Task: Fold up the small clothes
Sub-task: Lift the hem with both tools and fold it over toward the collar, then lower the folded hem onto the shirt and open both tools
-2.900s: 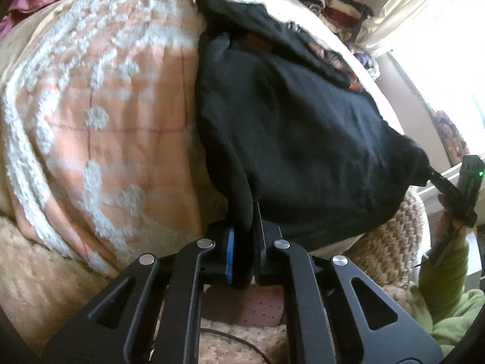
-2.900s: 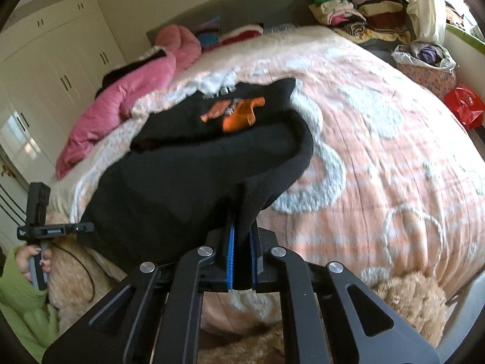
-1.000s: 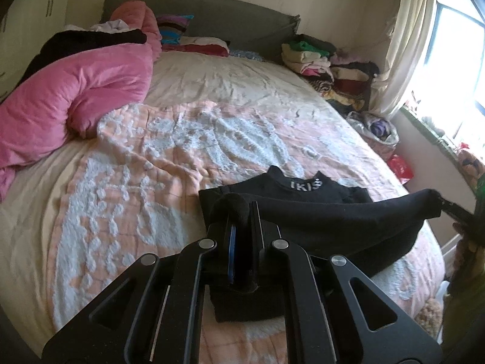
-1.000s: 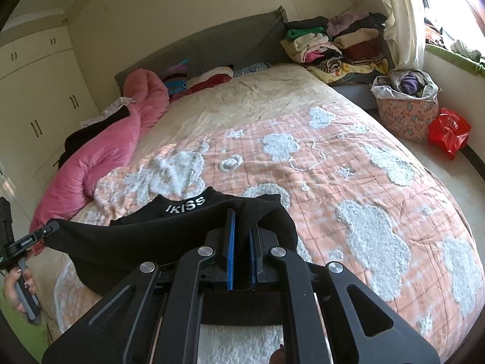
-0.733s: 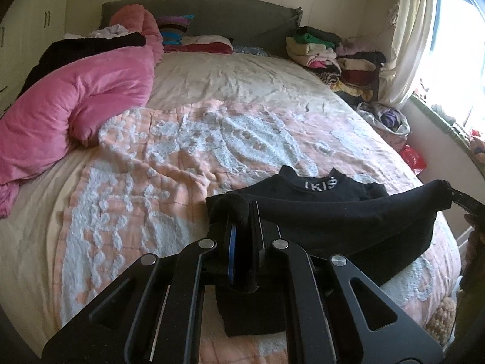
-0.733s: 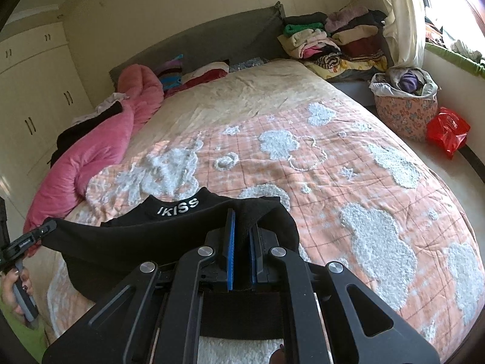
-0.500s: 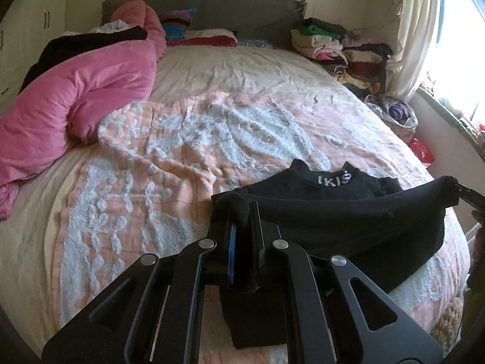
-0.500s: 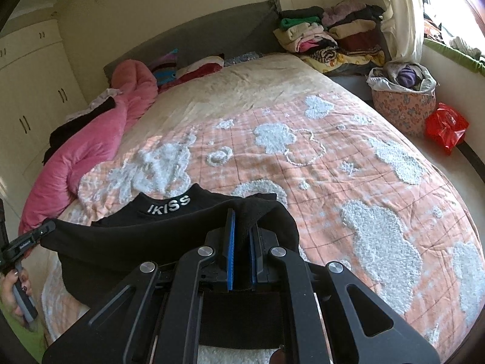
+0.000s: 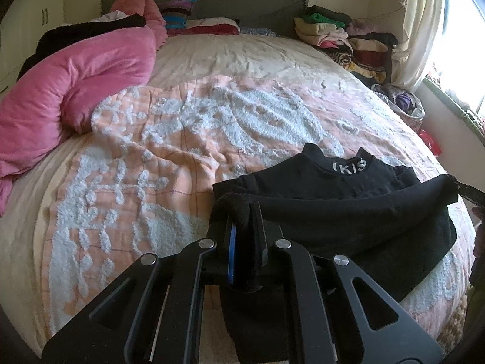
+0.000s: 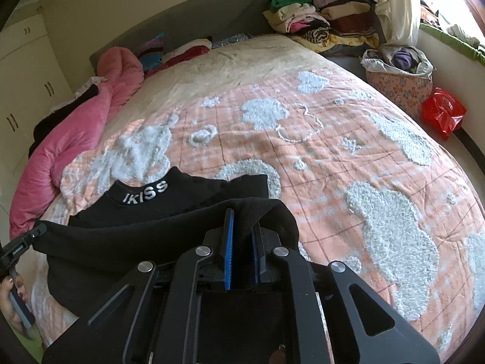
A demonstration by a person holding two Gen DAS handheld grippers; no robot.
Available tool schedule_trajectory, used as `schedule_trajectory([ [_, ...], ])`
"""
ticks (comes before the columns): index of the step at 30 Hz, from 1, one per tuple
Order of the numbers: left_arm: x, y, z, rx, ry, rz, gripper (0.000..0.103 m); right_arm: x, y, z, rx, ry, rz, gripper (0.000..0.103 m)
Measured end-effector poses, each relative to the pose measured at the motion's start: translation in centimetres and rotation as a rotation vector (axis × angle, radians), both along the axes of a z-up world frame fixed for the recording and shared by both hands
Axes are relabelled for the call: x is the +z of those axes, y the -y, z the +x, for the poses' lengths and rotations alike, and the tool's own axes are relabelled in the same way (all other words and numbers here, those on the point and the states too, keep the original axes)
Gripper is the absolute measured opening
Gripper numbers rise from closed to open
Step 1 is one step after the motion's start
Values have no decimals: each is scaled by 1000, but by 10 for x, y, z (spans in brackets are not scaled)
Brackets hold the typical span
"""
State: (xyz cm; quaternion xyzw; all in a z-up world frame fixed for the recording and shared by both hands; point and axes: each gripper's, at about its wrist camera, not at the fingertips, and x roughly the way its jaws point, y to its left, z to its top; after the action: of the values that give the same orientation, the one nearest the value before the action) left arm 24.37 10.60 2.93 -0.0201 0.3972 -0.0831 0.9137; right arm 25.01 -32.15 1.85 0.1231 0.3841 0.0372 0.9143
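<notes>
Left claw [image 9: 242, 236] and right claw [image 10: 241, 239] both clenched on the folded edge of the black sweater [image 9: 348, 209], stretched between them over the bed's [image 9: 242, 69] near edge.

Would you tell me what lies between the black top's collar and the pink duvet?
Only bare peach-and-white blanket separates the black top from the pink duvet, clearest in the left wrist view.

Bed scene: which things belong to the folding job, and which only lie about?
Job:
- black knit top with white collar lettering
- left gripper
- right gripper

Lying about:
- pink puffy quilt
- stacked folded clothes
- red plastic bag
</notes>
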Motion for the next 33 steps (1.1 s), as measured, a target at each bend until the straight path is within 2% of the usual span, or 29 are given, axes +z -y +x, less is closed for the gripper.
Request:
schedule_trajectory([
  [2,-1,-1,-1,-1,2,-9,5,-2,-1,0,0,-2,-8,23],
  [4,0,-1,-2,-5,6,-16,5,-1,-2,-3,8,11,-12,27],
  [6,2,-1,-5,-8,16,-23,5,1,-5,-7,11,25,-39,38],
  [7,4,0,-7,-11,23,-25,7,3,-6,-9,3,34,-62,56],
  [8,6,1,-8,-16,30,-28,8,6,-6,-14,-12,56,-87,61],
  [11,9,5,-17,-37,47,-31,10,12,-4,-23,-13,89,-104,61],
  [15,18,9,-32,-44,101,-16,25,15,-4,-38,9,113,-120,59],
  [18,23,12,-42,-64,124,-44,25,11,-11,-48,60,98,-129,41],
  [20,20,18,-44,-102,97,-52,25,2,-22,-53,126,62,-151,23],
  [21,17,23,-45,-125,75,-54,22,-2,-27,-54,147,49,-162,21],
  [22,10,30,-44,-156,38,-62,12,-6,-33,-55,171,34,-177,18],
  [24,-5,43,-43,-203,-33,-49,5,-17,-43,-54,202,-2,-214,17],
  [29,-37,66,-38,-230,-111,28,5,-40,-51,-37,192,-78,-256,17],
  [33,-43,69,-27,-198,-86,67,5,-52,-45,-18,167,-86,-243,13],
])
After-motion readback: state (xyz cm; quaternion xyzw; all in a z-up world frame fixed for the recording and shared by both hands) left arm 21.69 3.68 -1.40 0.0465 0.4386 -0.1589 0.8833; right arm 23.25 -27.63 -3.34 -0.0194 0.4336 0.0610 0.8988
